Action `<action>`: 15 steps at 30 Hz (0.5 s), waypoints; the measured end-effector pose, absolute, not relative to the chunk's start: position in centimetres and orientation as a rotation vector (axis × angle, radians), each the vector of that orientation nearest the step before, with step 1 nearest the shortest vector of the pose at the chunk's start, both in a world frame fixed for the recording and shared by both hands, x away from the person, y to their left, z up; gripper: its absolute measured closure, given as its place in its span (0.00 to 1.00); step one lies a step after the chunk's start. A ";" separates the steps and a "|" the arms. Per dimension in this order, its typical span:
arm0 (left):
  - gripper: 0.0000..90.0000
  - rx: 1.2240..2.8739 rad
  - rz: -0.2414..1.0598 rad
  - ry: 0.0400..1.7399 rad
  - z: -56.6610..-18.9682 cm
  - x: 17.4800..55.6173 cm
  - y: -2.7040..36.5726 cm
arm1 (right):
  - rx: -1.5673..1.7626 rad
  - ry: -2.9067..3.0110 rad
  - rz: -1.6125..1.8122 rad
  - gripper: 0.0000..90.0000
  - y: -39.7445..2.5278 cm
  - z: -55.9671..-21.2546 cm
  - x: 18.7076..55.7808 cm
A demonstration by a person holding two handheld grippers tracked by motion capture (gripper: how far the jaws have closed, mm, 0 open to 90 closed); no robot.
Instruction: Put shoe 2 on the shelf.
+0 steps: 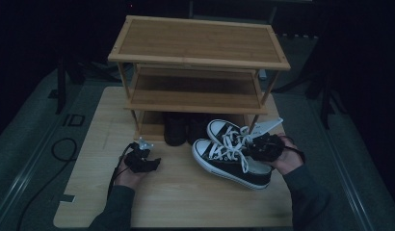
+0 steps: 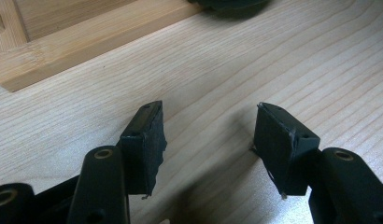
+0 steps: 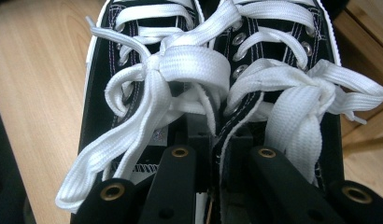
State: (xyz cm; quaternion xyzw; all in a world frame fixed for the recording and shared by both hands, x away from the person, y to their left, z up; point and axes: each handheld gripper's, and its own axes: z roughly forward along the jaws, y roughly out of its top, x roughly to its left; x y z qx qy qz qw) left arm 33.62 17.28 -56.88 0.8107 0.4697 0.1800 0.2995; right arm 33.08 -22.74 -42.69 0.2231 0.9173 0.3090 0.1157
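A pair of black canvas sneakers point(image 1: 230, 159) with white toe caps and white laces lies side by side on the table right of centre. My right gripper point(image 1: 263, 147) is shut on the two sneakers' inner collars, pinching them together; in the right gripper view the jaws meet on the black fabric edges point(image 3: 216, 140) under the laces point(image 3: 189, 70). My left gripper point(image 1: 146, 161) rests low over bare table at the left, open, nothing between its pads point(image 2: 150, 135).
A three-tier bamboo shoe rack point(image 1: 198, 62) stands at the back of the wooden table point(image 1: 176, 197). Dark shoes point(image 1: 176, 129) sit on its bottom shelf. The rack's base rail point(image 2: 87, 42) lies just ahead of my left gripper.
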 end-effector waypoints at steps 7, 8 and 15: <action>0.48 2.153 0.478 1.249 -56.9 33.6 17.3 | 0.603 2.706 0.933 0.94 -22.2 -41.8 33.0; 0.48 2.154 0.477 1.249 -56.9 33.6 17.3 | 0.594 2.709 0.929 0.94 -22.1 -41.6 33.0; 0.48 2.152 0.479 1.249 -56.9 33.6 17.3 | 0.543 2.732 0.918 0.94 -21.8 -41.0 33.2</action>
